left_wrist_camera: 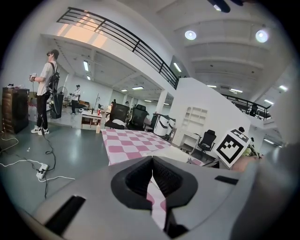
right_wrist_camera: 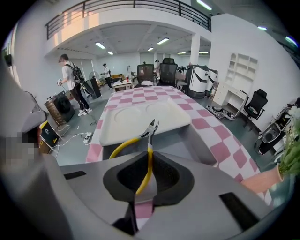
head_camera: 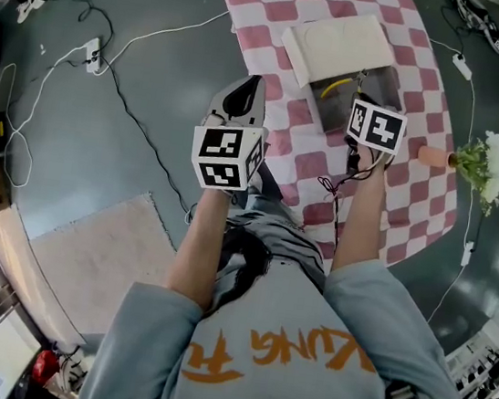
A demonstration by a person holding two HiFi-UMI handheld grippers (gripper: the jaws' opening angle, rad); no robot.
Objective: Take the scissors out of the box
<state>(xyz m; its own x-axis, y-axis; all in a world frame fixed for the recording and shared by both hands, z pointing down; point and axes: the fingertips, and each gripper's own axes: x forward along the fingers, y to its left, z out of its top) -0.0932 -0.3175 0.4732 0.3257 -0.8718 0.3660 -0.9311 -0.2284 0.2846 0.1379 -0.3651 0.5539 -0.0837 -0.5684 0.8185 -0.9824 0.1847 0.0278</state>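
Clearly the right gripper's jaws pinch one yellow handle of the scissors, which sit mid-frame over the open grey box, blades toward its white lid. At lower centre of its own view, the left gripper is pressed together on nothing, above the pink checkered cloth.

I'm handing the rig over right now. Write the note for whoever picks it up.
Right gripper: shut on one yellow handle of the scissors, tip pointing over the open grey box.
Left gripper: shut, empty, at the table's side.
Done: scissors gripped.
Left: carry them clear of the box, probably onto the checked cloth.
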